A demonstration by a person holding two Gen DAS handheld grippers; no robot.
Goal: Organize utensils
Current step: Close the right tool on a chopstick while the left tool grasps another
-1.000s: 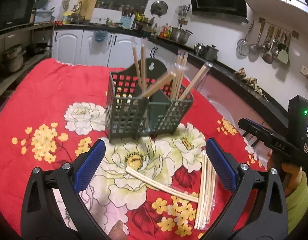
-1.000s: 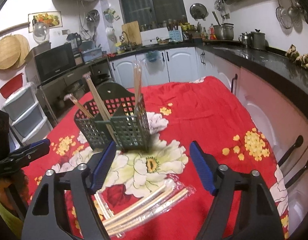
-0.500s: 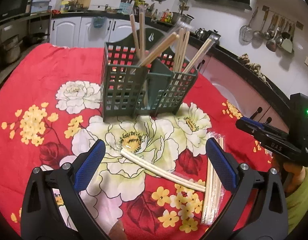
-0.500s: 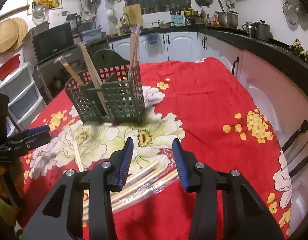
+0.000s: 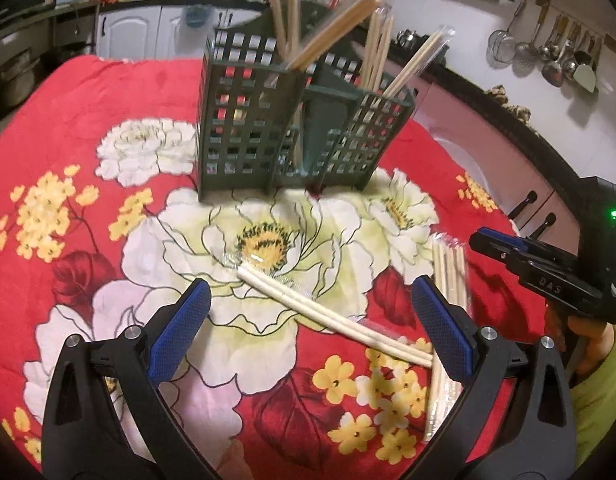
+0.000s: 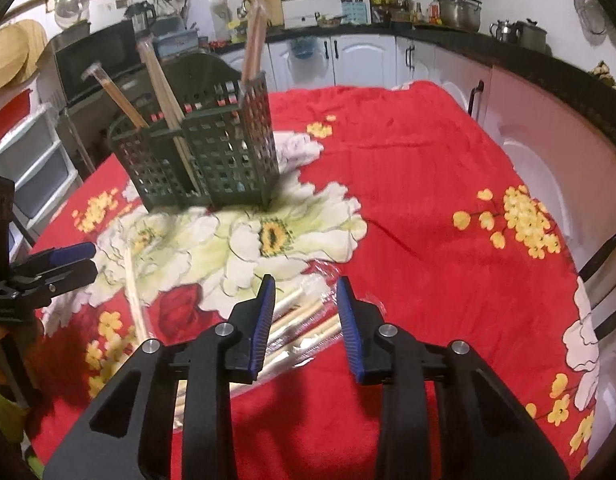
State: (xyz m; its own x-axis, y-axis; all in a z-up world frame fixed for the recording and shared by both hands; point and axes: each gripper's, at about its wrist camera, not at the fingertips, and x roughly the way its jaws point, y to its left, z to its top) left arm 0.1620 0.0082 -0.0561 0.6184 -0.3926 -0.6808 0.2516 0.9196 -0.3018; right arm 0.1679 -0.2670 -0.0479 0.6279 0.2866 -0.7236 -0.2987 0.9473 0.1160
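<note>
My right tongs [image 6: 305, 286] closing around plastic-wrapped wooden chopsticks [image 6: 303, 320] on the red floral-cloth table [image 6: 428, 200], no contact yet; left tongs [image 5: 308, 300] wide open over pale wrapped chopstick pair [image 5: 332, 316].

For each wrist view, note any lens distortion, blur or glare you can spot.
Left wrist view: fisheye bends the counter edge; the green holder looks slightly smeared. Right wrist view: black corner vignette, blur around the holder's base; glare on the chopstick wrapper.
</note>
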